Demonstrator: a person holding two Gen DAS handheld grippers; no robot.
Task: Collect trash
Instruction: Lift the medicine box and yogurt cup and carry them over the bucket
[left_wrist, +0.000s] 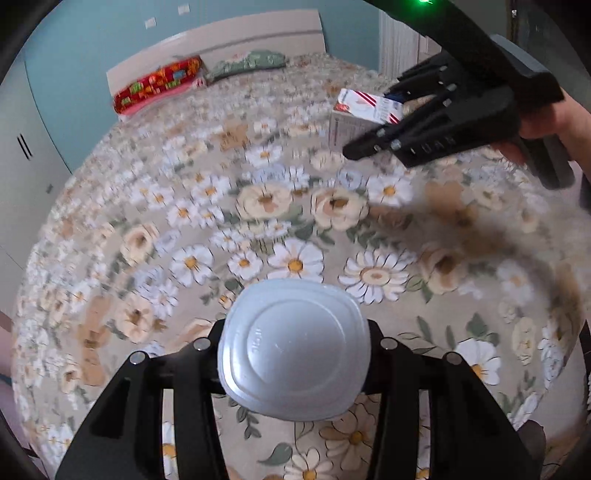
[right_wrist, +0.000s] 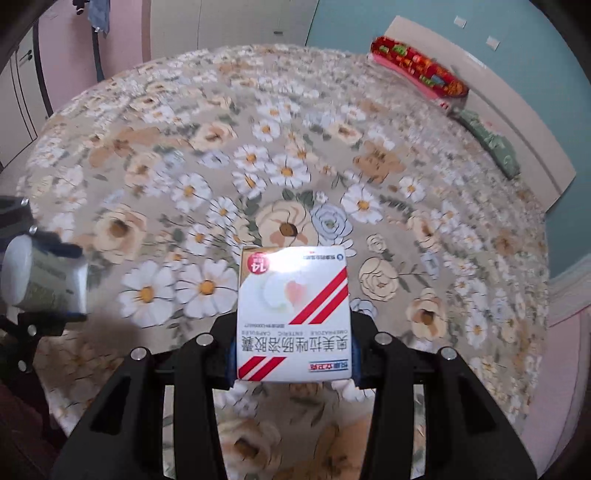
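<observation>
So I have both pieces lifted over the bed (right_wrist: 295, 110) — left gripper (left_wrist: 293, 354) pinching a white-capped container (left_wrist: 293, 350), probably a cup, right gripper (right_wrist: 293, 343) clamping the medicine box (right_wrist: 293, 314). Next — find a bin.

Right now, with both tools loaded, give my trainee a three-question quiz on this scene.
1. True or false: the left tool holds a white plastic container.
2. What does the right tool grip? A) a bottle B) a medicine box C) a pillow
3. Fill in: both items are held above a floral ___.

Key:
1. True.
2. B, the medicine box with red stripes.
3. Bedspread.
</observation>
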